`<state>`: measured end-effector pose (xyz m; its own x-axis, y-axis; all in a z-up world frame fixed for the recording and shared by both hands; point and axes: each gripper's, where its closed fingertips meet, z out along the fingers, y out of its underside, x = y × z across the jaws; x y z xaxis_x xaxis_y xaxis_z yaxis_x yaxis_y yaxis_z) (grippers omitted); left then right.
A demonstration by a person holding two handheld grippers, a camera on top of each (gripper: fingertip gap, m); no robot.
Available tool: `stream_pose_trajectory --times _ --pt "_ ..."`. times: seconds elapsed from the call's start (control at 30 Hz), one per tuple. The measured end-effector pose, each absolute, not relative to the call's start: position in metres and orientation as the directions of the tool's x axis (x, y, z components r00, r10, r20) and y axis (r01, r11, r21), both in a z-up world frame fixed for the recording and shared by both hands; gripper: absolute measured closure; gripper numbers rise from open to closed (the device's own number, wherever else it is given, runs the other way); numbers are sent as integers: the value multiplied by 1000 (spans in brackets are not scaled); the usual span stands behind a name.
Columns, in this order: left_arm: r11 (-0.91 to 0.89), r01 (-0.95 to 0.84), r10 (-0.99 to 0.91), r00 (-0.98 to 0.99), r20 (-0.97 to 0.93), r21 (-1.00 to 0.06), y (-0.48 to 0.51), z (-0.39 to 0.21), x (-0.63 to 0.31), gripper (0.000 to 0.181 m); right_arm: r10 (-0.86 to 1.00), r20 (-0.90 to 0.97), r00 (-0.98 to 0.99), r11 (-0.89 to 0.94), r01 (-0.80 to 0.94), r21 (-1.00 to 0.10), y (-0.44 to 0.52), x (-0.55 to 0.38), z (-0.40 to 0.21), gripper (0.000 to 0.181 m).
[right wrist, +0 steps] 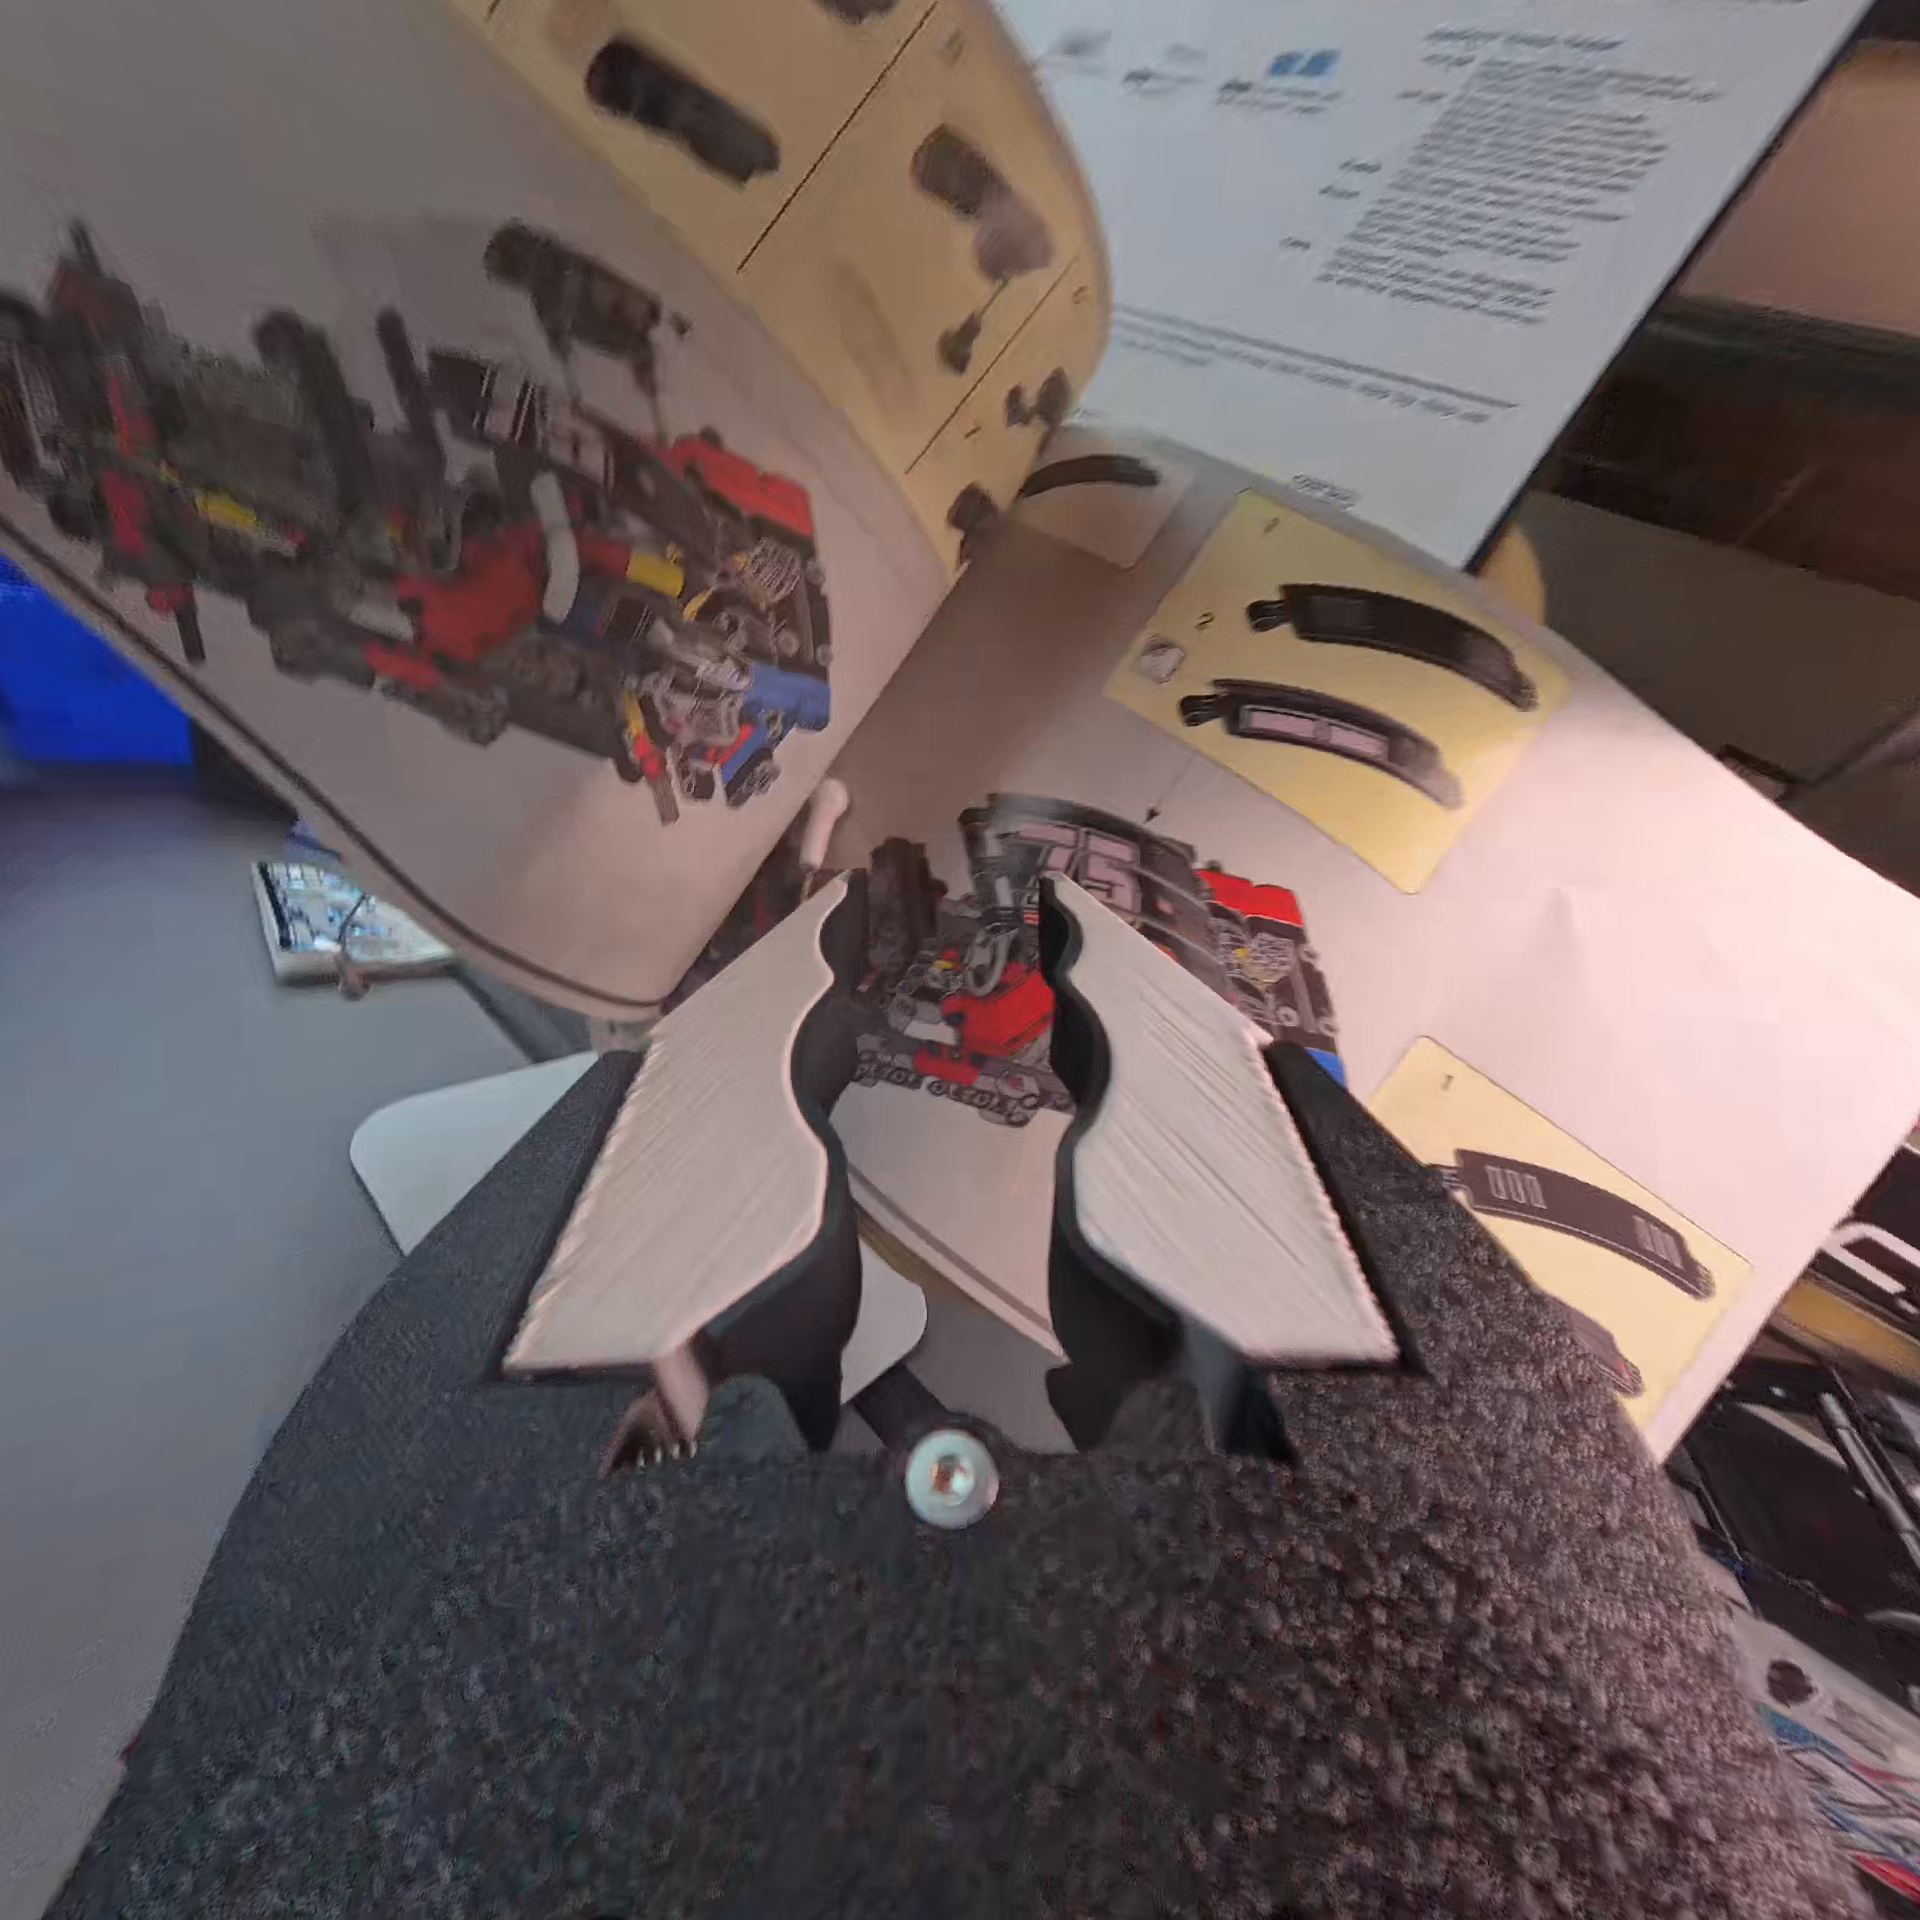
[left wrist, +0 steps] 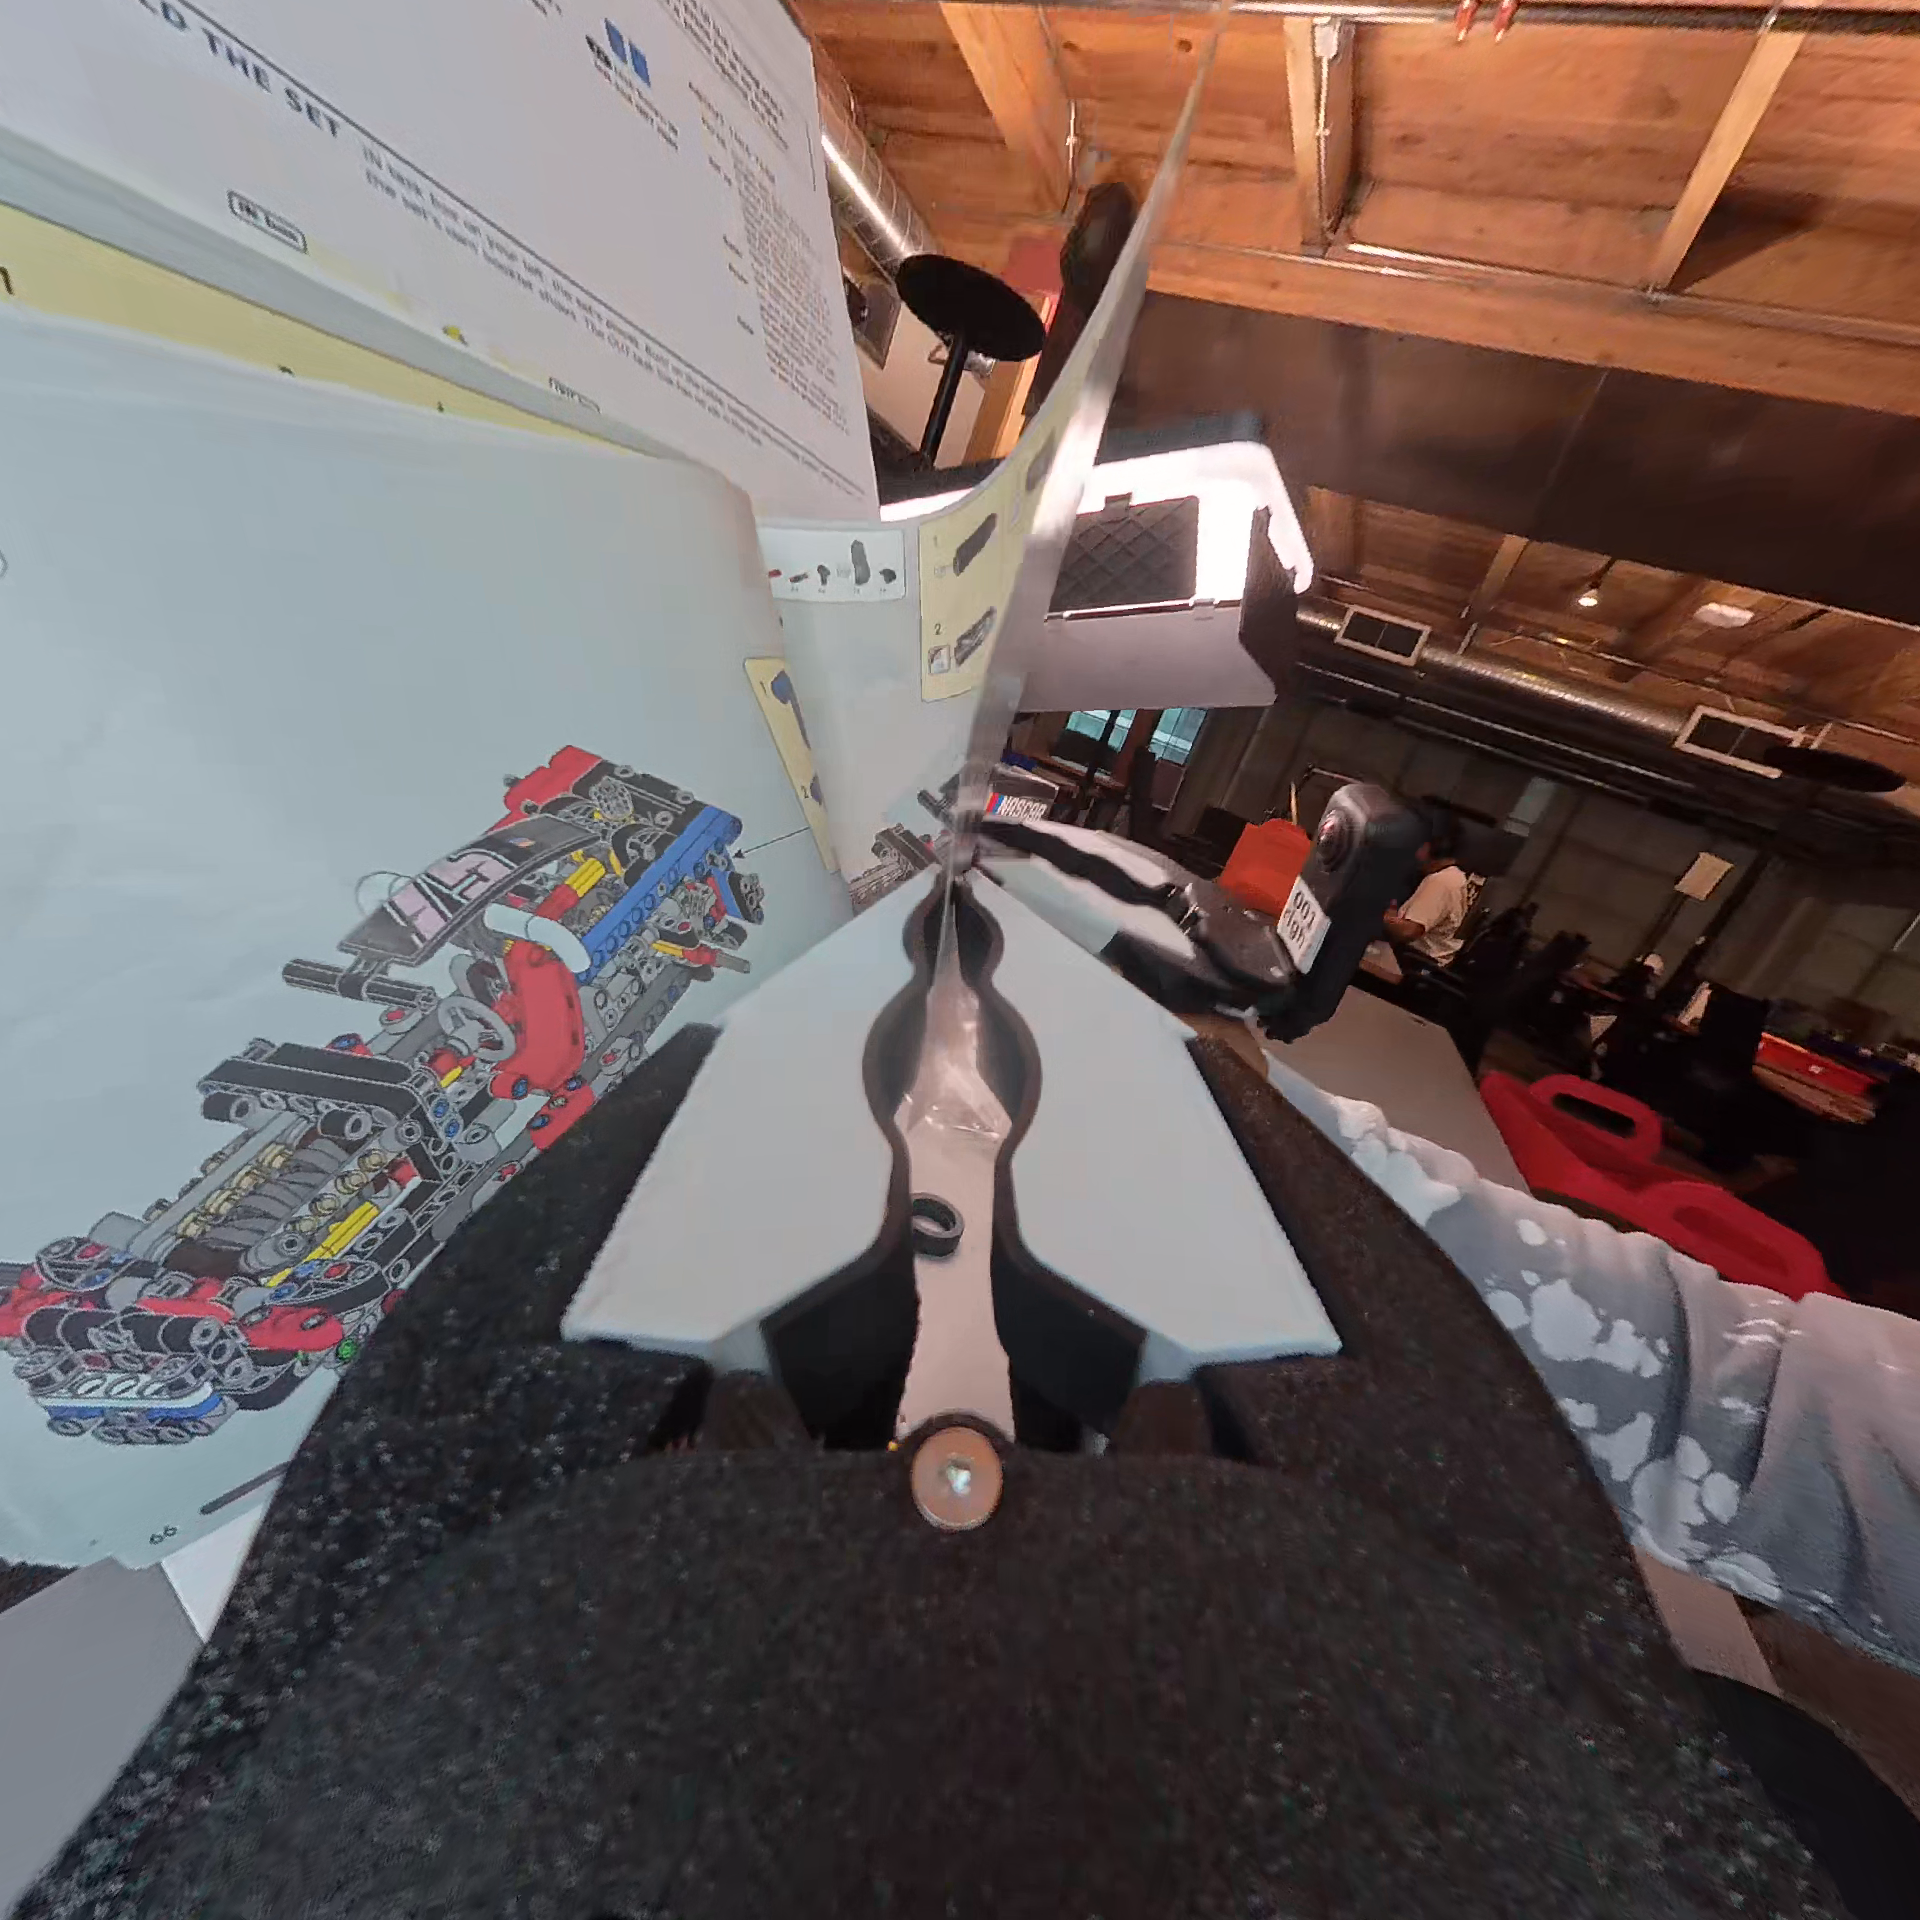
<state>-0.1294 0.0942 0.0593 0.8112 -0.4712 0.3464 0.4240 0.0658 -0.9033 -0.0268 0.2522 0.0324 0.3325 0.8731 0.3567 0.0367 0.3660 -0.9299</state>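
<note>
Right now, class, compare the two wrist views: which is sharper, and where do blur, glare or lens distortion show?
Left wrist view: sharp; the booklet page reads crisply, fisheye bends the ceiling beams, and glare whitens the box behind the page held edge-on in the left gripper. Right wrist view: motion blur smears the lifted page; the open right gripper stays fairly sharp.

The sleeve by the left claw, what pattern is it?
Grey sleeve with white blotches, clearest in left wrist view.

Each tool [left wrist: 951,883] [right wrist: 940,894]: white ribbed fingers w/ black pads, black textured body, silver screw; grey-white mottled sleeve [left wrist: 1683,1382].
</note>
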Motion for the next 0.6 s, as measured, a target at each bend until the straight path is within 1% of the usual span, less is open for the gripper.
stream_pose_trajectory --times 0.03,0.13,0.23,0.3,0.37,0.47,0.53,0.6 --pt "75 435 -481 804 350 -897 88 64 -131 181 858 408 311 401 92 -912 247 -34 23 149" --pt "91 472 -519 774 363 -877 74 78 -129 181 800 527 287 488 199 -850 234 -56 9 148" --pt "85 473 -555 753 353 -877 71 89 -111 181 800 531 279 456 293 -841 237 -71 -6 150" --pt "86 440 -573 756 317 -894 73 94 -94 181 797 517 310 438 293 -850 244 -69 -7 180" --pt "86 405 -590 757 281 -910 78 98 -76 181 845 406 347 346 223 -911 247 -62 -5 181" --pt "82 364 -622 746 238 -928 89 103 -44 181 903 170 395 140 105 -985 255 -44 -6 181" --pt "77 331 -645 736 206 -940 99 101 -20 181 901 0 434 -12 23 -1000 265 -26 -13 181" --pt "69 313 -657 729 193 -947 112 97 1 181 892 -111 439 -117 -13 -993 272 -13 -27 181"
